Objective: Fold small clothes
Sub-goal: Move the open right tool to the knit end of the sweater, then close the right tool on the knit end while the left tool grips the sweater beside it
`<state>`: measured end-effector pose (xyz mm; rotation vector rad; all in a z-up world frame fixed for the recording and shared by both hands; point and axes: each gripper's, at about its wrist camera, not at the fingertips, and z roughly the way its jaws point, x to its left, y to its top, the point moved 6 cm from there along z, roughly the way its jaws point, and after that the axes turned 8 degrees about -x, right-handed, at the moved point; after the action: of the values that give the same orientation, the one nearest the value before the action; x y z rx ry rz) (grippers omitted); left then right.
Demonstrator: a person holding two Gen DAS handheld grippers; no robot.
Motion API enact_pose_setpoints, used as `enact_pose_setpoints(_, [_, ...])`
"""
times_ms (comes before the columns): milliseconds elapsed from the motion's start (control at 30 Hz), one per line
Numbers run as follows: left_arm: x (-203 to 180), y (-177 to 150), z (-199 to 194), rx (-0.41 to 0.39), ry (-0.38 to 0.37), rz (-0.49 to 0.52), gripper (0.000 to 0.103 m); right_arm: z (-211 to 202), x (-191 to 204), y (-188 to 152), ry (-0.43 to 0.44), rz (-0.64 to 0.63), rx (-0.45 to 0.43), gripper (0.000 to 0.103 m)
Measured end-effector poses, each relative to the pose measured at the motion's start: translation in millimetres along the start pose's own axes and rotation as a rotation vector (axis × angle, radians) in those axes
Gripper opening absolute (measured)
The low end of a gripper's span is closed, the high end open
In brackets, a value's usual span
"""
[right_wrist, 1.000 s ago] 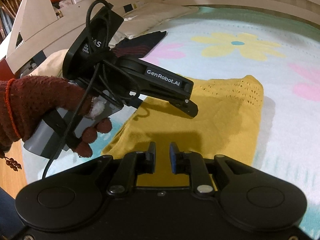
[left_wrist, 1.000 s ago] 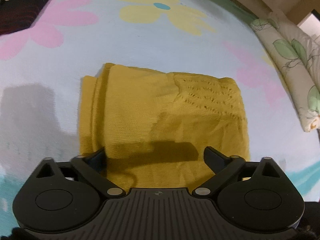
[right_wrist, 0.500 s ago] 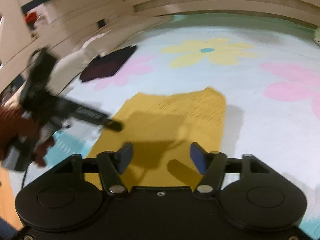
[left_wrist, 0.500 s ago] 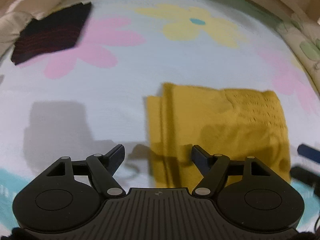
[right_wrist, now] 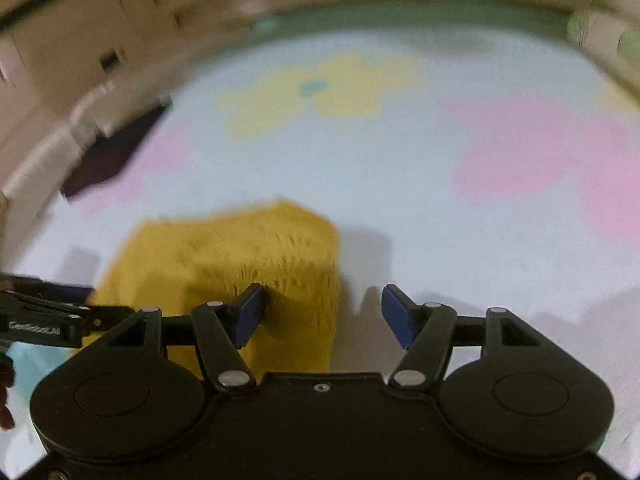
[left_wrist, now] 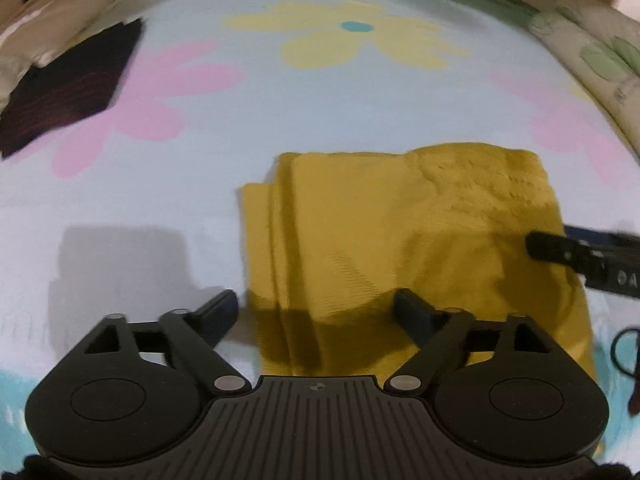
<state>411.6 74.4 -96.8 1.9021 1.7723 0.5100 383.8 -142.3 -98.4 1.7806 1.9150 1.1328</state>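
In the right wrist view, the left gripper point(right_wrist: 86, 298) reaches in beside the yellow garment point(right_wrist: 240, 264), and white lettering on its black arm reads "GenRobot.AI", blurred but legible. In the left wrist view, the right gripper point(left_wrist: 544, 242) lies over the garment's edge; the white letters on its arm are cut off and too blurred to read.

I see a bed point(left_wrist: 320, 120) under a pale blue cover printed with big pink and yellow flowers; a folded mustard-yellow knit garment point(left_wrist: 400, 248) lies flat on it; a dark folded cloth point(left_wrist: 68, 92) rests well apart near the far left edge; a leaf-print pillow point(left_wrist: 600, 56) lies along the right side.
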Motion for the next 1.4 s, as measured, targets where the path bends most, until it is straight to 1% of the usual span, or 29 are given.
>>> enact_pose_setpoints(33, [2.5, 0.4, -0.2, 0.004, -0.008, -0.016, 0.088, 0.4, -0.2, -1.0, 0.001, 0.009, -0.005, 0.072])
enact_pose_setpoints(167, [8.3, 1.2, -4.1, 0.002, -0.023, -0.028, 0.088, -6.1, 3.1, 5.3, 0.002, -0.026, -0.011, 0.074])
enact_pose_setpoints(267, [9.5, 0.7, -12.5, 0.004, -0.05, -0.007, 0.087, -17.1, -5.8, 13.4, 0.041, 0.024, -0.04, 0.074])
enact_pose_setpoints(333, [8.9, -4.4, -18.5, 0.006, -0.07, 0.018, 0.087, -24.1, -11.7, 17.2, 0.083, 0.076, -0.044, 0.075])
enact_pose_setpoints(433, [11.6, -11.7, -25.3, 0.008, -0.108, 0.017, 0.087, -25.0, -19.8, 18.4, 0.172, 0.175, -0.005, 0.078])
enact_pose_setpoints(500, [15.0, -17.5, -27.7, 0.01, -0.14, -0.001, 0.088, -21.5, -19.7, 16.9, 0.212, 0.211, 0.021, 0.079])
enact_pose_setpoints(567, [18.6, -23.5, -30.4, 0.027, -0.175, -0.04, 0.089, -18.9, -19.7, 12.7, 0.224, 0.208, 0.049, 0.08])
enact_pose_setpoints(633, [21.9, -30.5, -33.3, 0.042, -0.211, -0.09, 0.094, -16.6, -18.0, 8.8, 0.229, 0.185, 0.068, 0.08])
enact_pose_setpoints(733, [21.6, -40.2, -33.2, 0.076, -0.252, -0.13, 0.094, -12.8, -18.4, 4.7, 0.238, 0.188, 0.084, 0.086])
enact_pose_setpoints(800, [17.7, -46.5, -30.5, 0.093, -0.254, -0.12, 0.096, -10.7, -18.9, 3.5, 0.254, 0.209, 0.089, 0.087])
enact_pose_setpoints(833, [15.4, -47.7, -29.9, 0.086, -0.25, -0.108, 0.1, -10.1, -20.3, 3.4, 0.258, 0.218, 0.09, 0.087])
enact_pose_setpoints(867, [12.5, -48.3, -29.3, 0.084, -0.252, -0.101, 0.102, -9.7, -22.0, 3.2, 0.263, 0.23, 0.091, 0.087])
enact_pose_setpoints(1000, [2.1, -48.6, -25.1, 0.075, -0.23, -0.082, 0.102, -1.3, -23.9, 0.7, 0.297, 0.31, 0.092, 0.092])
enact_pose_setpoints(1067, [-0.8, -47.4, -22.1, 0.066, -0.23, -0.083, 0.102, 3.5, -23.1, 1.4, 0.311, 0.344, 0.085, 0.096])
enact_pose_setpoints(1133, [-3.8, -44.7, -21.2, 0.048, -0.249, -0.104, 0.102, 7.8, -20.1, 3.7, 0.333, 0.37, 0.072, 0.099])
enact_pose_setpoints(1200, [-10.3, -42.0, -18.4, 0.039, -0.283, -0.115, 0.102, 13.3, -15.7, 5.1, 0.365, 0.398, 0.069, 0.099])
enact_pose_setpoints(1300, [-17.4, -39.0, -12.6, 0.026, -0.301, -0.108, 0.102, 21.1, -8.8, 4.8, 0.396, 0.412, 0.064, 0.1])
enact_pose_setpoints(1400, [-19.4, -37.3, -10.3, 0.008, -0.316, -0.131, 0.102, 26.2, -2.7, 5.5, 0.432, 0.411, 0.05, 0.103])
